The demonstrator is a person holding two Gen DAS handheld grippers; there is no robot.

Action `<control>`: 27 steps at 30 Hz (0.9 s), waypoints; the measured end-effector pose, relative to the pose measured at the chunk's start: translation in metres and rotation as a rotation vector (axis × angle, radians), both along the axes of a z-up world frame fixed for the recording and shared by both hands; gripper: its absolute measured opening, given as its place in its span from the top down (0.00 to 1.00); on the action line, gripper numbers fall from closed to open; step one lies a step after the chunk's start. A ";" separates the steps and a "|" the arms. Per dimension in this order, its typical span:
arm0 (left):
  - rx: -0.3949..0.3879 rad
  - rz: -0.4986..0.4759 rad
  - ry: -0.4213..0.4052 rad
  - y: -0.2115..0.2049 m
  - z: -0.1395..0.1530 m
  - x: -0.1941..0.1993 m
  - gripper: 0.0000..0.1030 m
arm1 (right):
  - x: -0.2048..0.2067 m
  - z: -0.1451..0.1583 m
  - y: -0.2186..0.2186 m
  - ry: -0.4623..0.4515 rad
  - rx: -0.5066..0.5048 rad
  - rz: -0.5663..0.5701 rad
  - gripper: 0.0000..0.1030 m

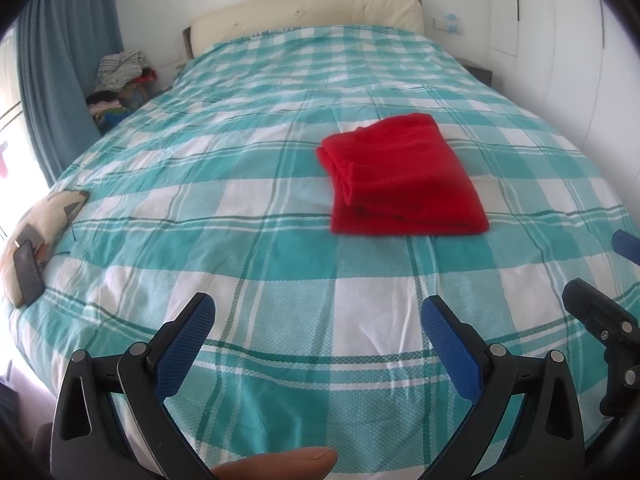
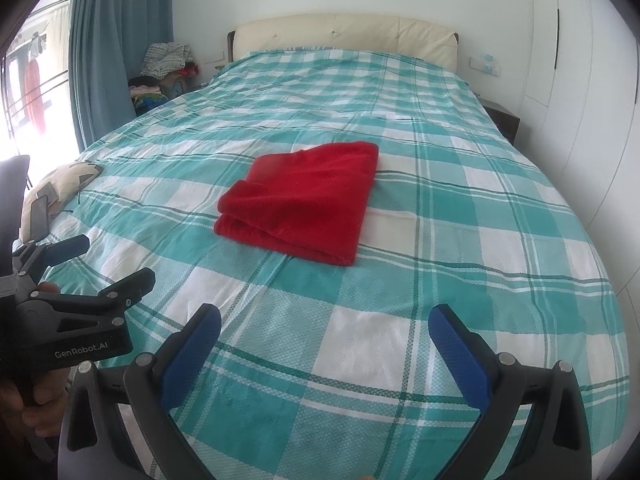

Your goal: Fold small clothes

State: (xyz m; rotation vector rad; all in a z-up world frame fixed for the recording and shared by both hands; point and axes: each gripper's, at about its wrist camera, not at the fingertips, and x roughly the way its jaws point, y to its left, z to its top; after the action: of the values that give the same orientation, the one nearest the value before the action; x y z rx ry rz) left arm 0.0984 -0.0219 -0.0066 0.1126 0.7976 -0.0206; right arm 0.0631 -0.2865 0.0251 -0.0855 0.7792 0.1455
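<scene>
Both grippers hang spread and empty over the near edge of the bed: the left gripper (image 1: 318,312) and the right gripper (image 2: 324,322) side by side, well short of the cloth. The red cloth (image 1: 400,176) lies in the middle of the bed (image 1: 240,208), already doubled into a thick, soft-looking rectangle with its layered edges toward the left.

If another fold is meant, the risk is pinching only the top layer, so the stack peels open or drags askew. The plaid cover is loose and wrinkled; a low jaw could catch it along with the cloth and pull both.

At the left edge a pillow (image 1: 44,224) carries a phone (image 1: 28,272), far enough to be safe. Beyond stand a pile of clothes (image 2: 168,64), the blue curtain (image 2: 116,40), the cream headboard (image 2: 344,32) and white wardrobe doors (image 2: 580,80).
</scene>
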 end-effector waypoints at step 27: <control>-0.020 0.019 -0.028 0.013 0.013 0.000 0.00 | 0.003 0.008 0.005 0.002 0.049 0.005 0.01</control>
State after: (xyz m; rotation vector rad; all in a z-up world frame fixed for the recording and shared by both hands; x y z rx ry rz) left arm 0.0980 -0.0091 0.0063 0.0863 0.7704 -0.0085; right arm 0.0657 -0.2811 0.0335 -0.0410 0.7770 0.1693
